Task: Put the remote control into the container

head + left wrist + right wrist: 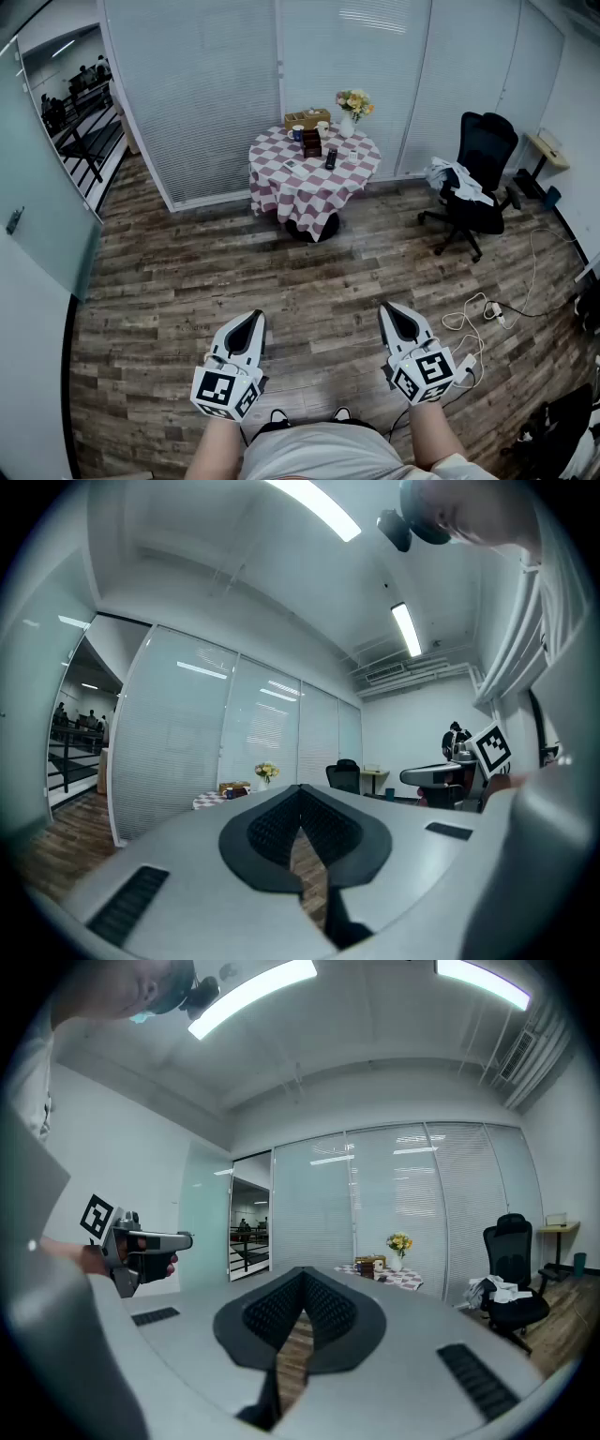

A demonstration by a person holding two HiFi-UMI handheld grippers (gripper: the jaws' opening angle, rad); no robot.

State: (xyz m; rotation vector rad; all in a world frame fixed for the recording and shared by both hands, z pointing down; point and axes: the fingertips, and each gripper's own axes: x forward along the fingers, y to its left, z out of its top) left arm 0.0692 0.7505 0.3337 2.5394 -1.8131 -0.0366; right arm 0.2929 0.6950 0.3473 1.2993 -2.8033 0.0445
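Note:
Far across the room stands a round table (309, 192) under a red and white checked cloth. On it lies the black remote control (331, 157), just right of a dark brown container (311, 143). My left gripper (255, 317) and right gripper (390, 308) are held level near my body, well short of the table, both shut and empty. In the left gripper view the left gripper's (300, 789) tips meet, with the table (217, 797) small in the distance. The right gripper's (302, 1272) tips meet too in its own view, where the table (384, 1275) is also far off.
A light wooden box (307, 119), a vase of flowers (353, 107) and two cups share the tabletop. A black office chair (478, 183) with cloth draped on it stands at the right. Cables (483, 314) trail on the wood floor near my right gripper. Glass partition walls close off the back.

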